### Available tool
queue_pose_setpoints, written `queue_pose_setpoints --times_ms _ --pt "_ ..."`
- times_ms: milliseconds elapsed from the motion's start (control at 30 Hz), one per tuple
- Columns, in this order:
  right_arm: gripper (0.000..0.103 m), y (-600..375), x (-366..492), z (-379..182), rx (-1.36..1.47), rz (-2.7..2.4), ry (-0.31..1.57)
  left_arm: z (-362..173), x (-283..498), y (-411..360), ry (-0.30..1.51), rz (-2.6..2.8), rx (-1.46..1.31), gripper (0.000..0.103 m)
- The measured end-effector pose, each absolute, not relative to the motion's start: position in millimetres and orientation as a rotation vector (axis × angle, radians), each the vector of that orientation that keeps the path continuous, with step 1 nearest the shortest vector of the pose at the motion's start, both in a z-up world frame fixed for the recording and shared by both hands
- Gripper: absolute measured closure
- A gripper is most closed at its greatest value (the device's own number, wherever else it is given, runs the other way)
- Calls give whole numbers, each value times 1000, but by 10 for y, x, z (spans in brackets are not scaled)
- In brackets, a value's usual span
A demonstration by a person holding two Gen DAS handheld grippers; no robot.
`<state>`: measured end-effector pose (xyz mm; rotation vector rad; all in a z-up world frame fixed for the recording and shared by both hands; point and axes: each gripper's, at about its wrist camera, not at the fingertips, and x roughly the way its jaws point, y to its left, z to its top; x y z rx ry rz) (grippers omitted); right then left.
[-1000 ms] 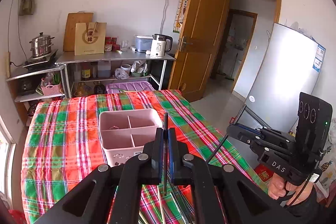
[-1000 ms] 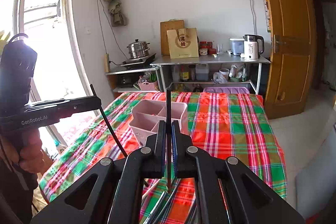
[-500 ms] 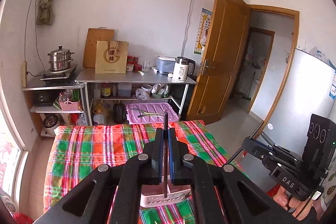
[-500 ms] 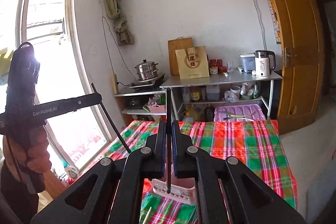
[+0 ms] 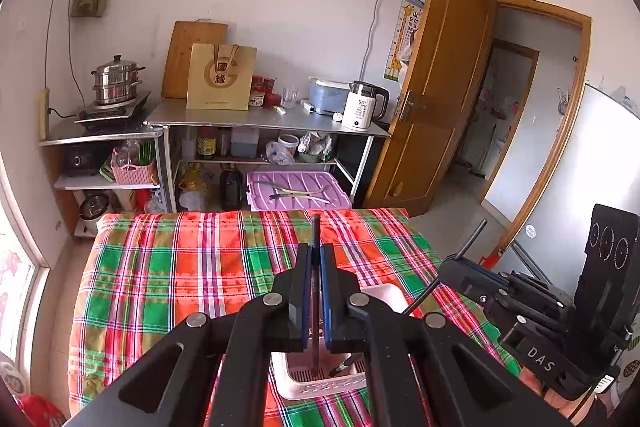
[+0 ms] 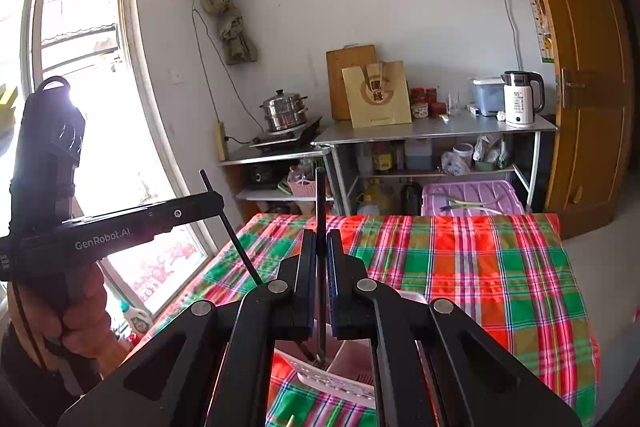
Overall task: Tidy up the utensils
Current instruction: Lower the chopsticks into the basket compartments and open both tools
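Both tongs were clamped on dark chopsticks, held roughly upright: the left tongs [image 5: 315,291] gripped one chopstick [image 5: 316,235] whose lower tip reached down into the pink utensil caddy [image 5: 320,383], and the right tongs [image 6: 321,287] gripped another chopstick [image 6: 320,195] with its tip likewise inside the caddy [image 6: 340,379]. Judged stage: insertion under way, release not yet done (neither stick appeared to stand free). A further dark utensil end [image 5: 344,369] lay inside the caddy in the left view, so at least one item seemed already filed. A pale stick tip [image 6: 291,421] at the bottom edge of the right view suggested more utensils remained on the plaid-covered counter [image 5: 180,275]; how many could not be told. Hidden: most of the caddy and its dividers sat behind the tongs, so which compartment each chopstick was entering could not be determined. The near counter edge was cut off in both views.
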<state>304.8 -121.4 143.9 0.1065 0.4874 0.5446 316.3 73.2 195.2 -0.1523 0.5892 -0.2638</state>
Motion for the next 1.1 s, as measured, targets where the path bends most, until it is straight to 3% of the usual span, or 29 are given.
queue_pose_setpoints --times_ms 433,567,700,1100 --pt "97 -1192 3181 1024 92 547 617 1501 3287 830 659 -247 -185 99" --pt "90 -1236 3088 1076 90 552 601 1579 3184 846 625 -238 -191 97" --pt "87 -1311 2927 1180 90 555 572 1676 2997 852 586 -223 -179 86" --pt "87 -1756 2181 1207 63 514 510 1710 2008 703 490 -230 -142 84"
